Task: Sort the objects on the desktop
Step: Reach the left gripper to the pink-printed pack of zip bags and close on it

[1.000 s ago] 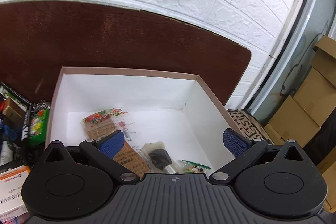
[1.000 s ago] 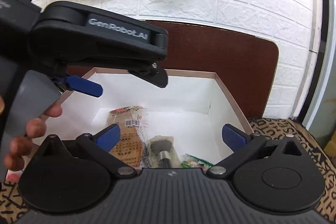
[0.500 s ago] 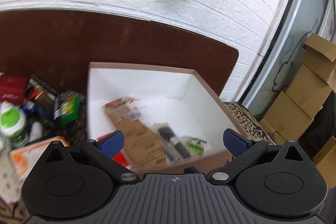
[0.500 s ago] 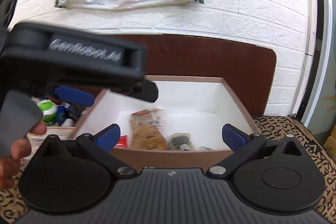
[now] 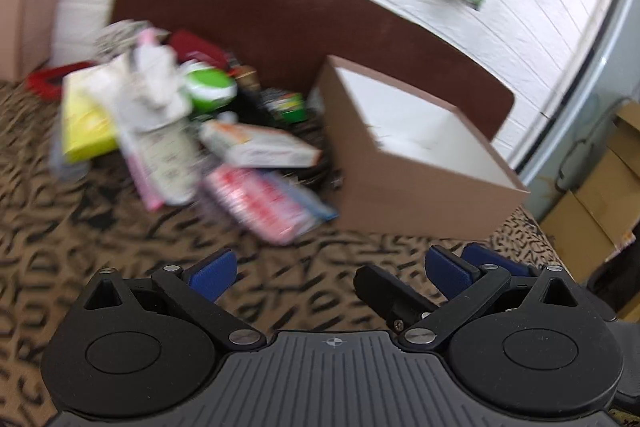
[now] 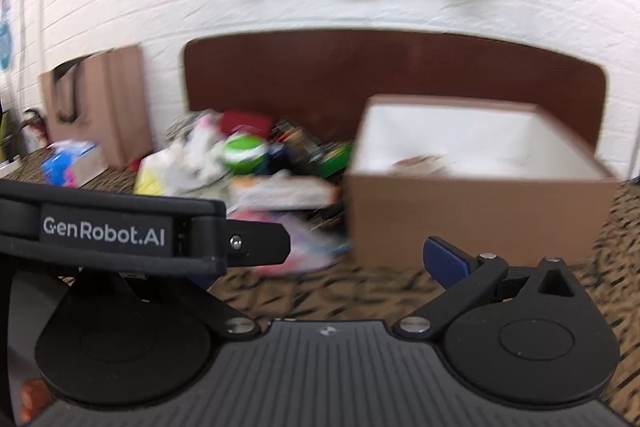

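1 brown cardboard box (image 5: pixel 420 195), 1 blurred pile of packets (image 5: pixel 192 131) beside it, 2 grippers, left gripper (image 5: pixel 328 273) and right gripper (image 6: pixel 320 259), fingers spread, empty

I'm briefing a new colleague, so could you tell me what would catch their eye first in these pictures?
First the brown cardboard box with its white inside, open-topped, on the patterned cloth at right. To its left lies a blurred heap of packets, with a green-lidded tub near the back. Both open, empty grippers, left and right, fill the foreground.
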